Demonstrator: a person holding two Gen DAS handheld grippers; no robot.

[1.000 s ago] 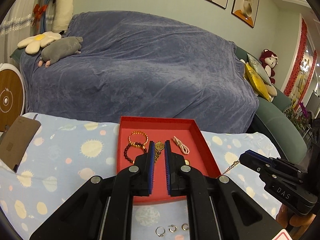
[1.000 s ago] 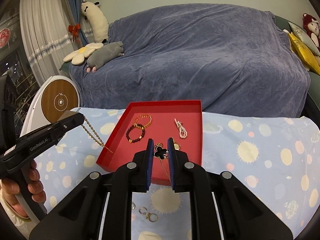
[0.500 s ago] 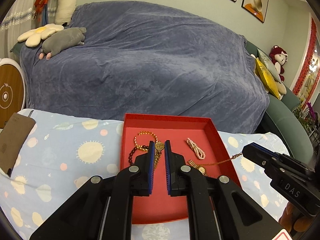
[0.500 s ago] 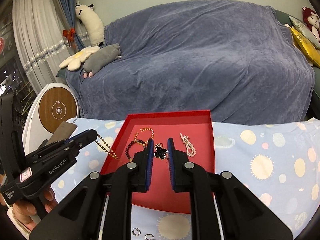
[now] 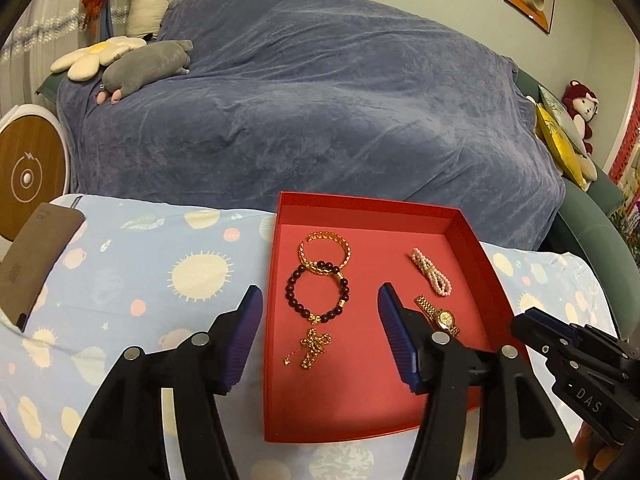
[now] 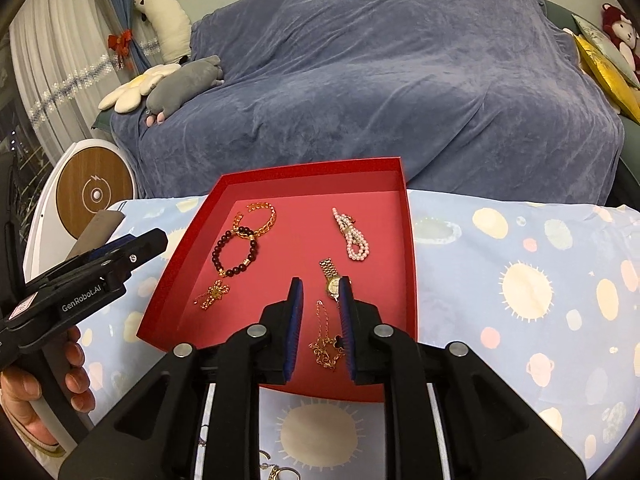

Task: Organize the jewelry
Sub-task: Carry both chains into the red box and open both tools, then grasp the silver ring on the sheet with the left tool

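Left gripper jaws just spread wide, nothing pinched; gold chain lies loose below it near the red tray's front-left. Right gripper jaws just parted; clover necklace lies between them, front-right, apparently released.

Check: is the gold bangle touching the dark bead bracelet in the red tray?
Touching. In the left wrist view the gold bangle overlaps the top of the dark bead bracelet on the red tray floor; the right wrist view shows the same overlap.
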